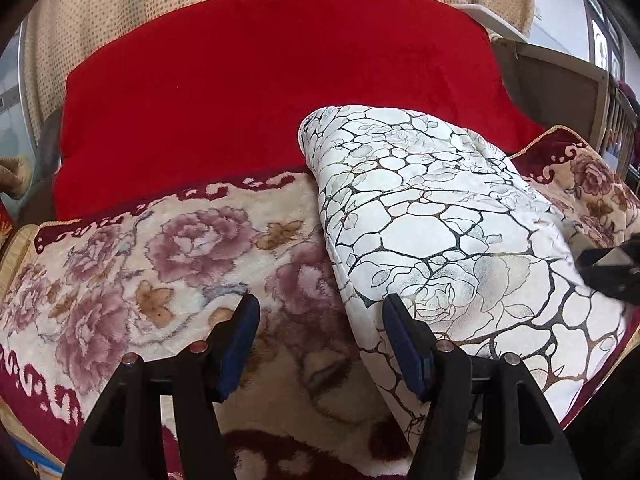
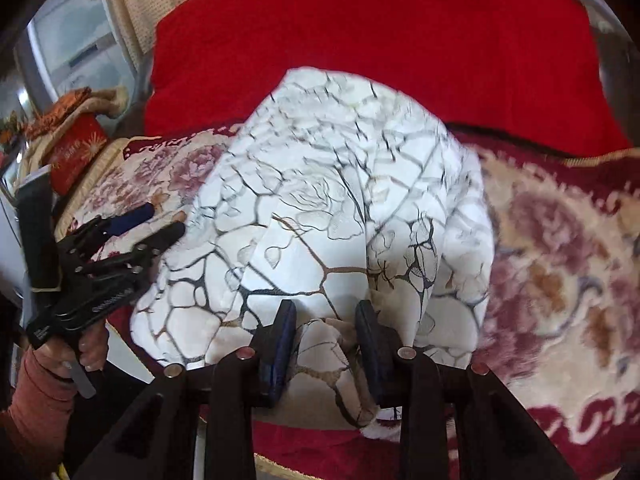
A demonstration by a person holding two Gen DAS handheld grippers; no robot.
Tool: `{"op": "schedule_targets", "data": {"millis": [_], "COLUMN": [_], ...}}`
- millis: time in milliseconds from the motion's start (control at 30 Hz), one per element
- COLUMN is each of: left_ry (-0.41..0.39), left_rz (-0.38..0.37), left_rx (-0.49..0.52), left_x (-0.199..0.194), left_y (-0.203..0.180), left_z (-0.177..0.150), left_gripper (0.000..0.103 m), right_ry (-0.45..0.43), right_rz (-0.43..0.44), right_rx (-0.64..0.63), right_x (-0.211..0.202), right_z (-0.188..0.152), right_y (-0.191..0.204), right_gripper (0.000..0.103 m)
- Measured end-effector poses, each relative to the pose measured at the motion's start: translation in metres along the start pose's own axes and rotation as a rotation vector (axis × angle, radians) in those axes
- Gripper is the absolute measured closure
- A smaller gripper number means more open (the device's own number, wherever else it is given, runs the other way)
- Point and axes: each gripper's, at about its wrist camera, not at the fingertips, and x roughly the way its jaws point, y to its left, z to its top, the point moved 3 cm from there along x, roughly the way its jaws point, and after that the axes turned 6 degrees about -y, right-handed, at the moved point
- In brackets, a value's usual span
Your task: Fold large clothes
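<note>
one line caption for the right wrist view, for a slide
Right claw pinching a bunched edge of the white patterned garment over a floral blanket, left claw open beside it.

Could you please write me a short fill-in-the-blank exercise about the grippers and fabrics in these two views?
1. The right gripper is shut on a bunched fold of the ____ crackle-patterned garment.
2. The left gripper has its jaws ____, with nothing clamped between them.
3. The garment lies on a ____-patterned blanket.
4. Beyond the blanket is a plain ____ cloth.

Missing words: white; open; floral; red
</note>
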Motion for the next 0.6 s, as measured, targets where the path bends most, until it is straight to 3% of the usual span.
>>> {"op": "schedule_targets", "data": {"millis": [167, 300, 433, 600], "left_ry": [-0.001, -0.014, -0.029, -0.019], "left_rz": [0.009, 0.024, 0.076, 0.053], "left_rx": [0.009, 0.037, 0.044, 0.017], "left_x": [0.001, 0.001, 0.001, 0.001], "left_y": [-0.002, -0.007, -0.005, 0.005], "left_z": [0.0, -0.001, -0.001, 0.004], "left_gripper": [0.038, 0.036, 0.023, 0.022], "right_ry": [-0.032, 0.054, 0.011, -0.002], "right_rz": [-0.001, -0.027, 0.01, 0.026], "right_rx": [-0.037, -0.013, 0.006, 0.024], "right_x": [-0.016, 0.028, 0.039, 0.033], "right_z": [-0.003, -0.027, -0.032, -0.031], "right_y": [0.014, 0.004, -0.002, -0.005], "right_gripper": [0.068, 0.067, 0.067, 0.067]}}
